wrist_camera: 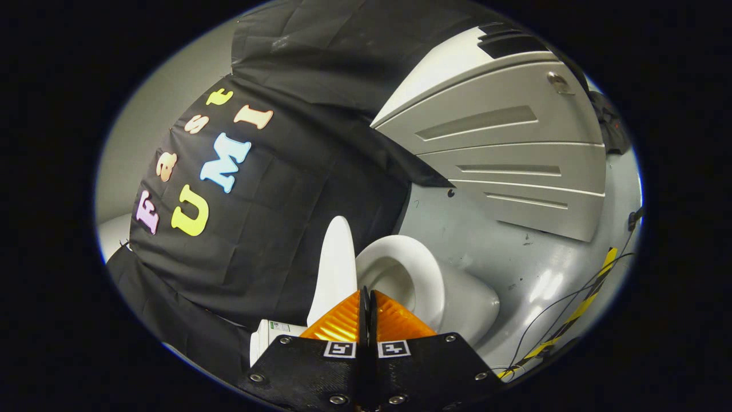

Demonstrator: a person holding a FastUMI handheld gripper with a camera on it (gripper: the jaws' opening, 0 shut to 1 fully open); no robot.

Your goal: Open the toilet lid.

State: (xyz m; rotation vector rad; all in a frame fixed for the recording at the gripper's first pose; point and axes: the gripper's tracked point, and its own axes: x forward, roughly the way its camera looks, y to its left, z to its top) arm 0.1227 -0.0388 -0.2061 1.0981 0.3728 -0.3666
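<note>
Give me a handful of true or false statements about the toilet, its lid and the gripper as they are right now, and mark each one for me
1. The toilet lid is raised off the bowl. True.
2. The gripper is clamped on the lid's edge. False: its fingers are closed together with nothing between them, and the lid stands just beyond them to one side.
3. The seat ring lies on the bowl with its opening exposed. True.
4. The lid is flat over the seat ring. False: it stands up against the black cloth wall.
5. Cables run across the grey floor beside the toilet. True.
</note>
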